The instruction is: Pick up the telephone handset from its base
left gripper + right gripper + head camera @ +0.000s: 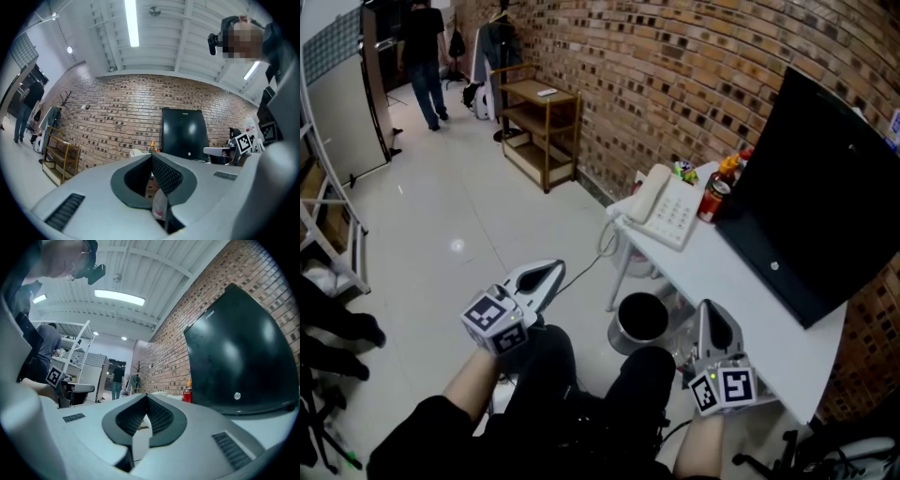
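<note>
The task has not been started. The handset (pixel 649 194) lies in its cradle along the left side of the base (pixel 677 216), at the far end of the table (pixel 741 281), just beside the bottles (pixel 717 192) and the monitor (pixel 825 197). The cord (pixel 605 246) hangs off the table edge.

The left gripper (pixel 551 270) is held over the floor, well apart from the phone. Its jaws are pressed together at the tips and nothing is pinched between them. The right gripper (pixel 706 311) is held at the near end of the table, also well short of the phone. Its jaws are likewise brought together and nothing is held.

All steps remain to be done: one gripper is to be brought to the handset, the jaws spread, the handset clamped and then lifted clear of the base.
</note>
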Tool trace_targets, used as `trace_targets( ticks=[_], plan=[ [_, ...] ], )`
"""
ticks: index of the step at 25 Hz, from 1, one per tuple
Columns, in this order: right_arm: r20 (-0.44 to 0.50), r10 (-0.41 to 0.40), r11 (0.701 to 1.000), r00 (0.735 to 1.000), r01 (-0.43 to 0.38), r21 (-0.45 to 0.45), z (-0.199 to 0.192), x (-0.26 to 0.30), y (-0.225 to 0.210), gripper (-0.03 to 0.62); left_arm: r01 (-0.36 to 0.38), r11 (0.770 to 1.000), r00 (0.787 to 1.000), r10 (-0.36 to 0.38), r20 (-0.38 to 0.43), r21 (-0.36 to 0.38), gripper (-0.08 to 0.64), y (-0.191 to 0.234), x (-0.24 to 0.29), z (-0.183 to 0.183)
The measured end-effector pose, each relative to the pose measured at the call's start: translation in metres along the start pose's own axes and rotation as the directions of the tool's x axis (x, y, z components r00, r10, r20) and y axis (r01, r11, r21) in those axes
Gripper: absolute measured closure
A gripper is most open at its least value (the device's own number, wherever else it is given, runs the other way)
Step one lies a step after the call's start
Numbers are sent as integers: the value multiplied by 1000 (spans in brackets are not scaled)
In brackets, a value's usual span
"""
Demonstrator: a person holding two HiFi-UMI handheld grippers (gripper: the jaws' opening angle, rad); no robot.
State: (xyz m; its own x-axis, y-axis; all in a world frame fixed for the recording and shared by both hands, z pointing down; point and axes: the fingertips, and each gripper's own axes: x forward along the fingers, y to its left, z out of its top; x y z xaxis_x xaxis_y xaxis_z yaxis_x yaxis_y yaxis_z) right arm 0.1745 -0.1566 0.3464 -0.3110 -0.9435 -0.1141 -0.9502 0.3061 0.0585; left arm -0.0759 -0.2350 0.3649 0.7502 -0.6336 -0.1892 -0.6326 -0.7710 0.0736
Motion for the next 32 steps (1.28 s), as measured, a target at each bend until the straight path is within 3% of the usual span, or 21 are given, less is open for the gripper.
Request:
trace_targets(
  ticks=[9,13,26,29,32],
  plan=[
    [26,4,998,1000,-2,-64,20,38,-30,583,18,999,1000,-17,-17,29,558,16,73,13],
    [24,-1,997,1000,3,-72,20,55,-45,583,7,1000,1000,-7,-22,7,558,25,100,18],
    [-25,-1,995,1000,-1,-103,9,100,-79,583,5,998,996,1,-91,70,557,44,202,29],
    [-46,-8,994,999,2,-110,4,109,-86,583,-14,999,990,21,-139,52,459,48,231,24],
    [-62,-12,995,998,6,-104,0,117,-93,583,-51,998,965,55,-258,22,352,58,259,3]
  ],
)
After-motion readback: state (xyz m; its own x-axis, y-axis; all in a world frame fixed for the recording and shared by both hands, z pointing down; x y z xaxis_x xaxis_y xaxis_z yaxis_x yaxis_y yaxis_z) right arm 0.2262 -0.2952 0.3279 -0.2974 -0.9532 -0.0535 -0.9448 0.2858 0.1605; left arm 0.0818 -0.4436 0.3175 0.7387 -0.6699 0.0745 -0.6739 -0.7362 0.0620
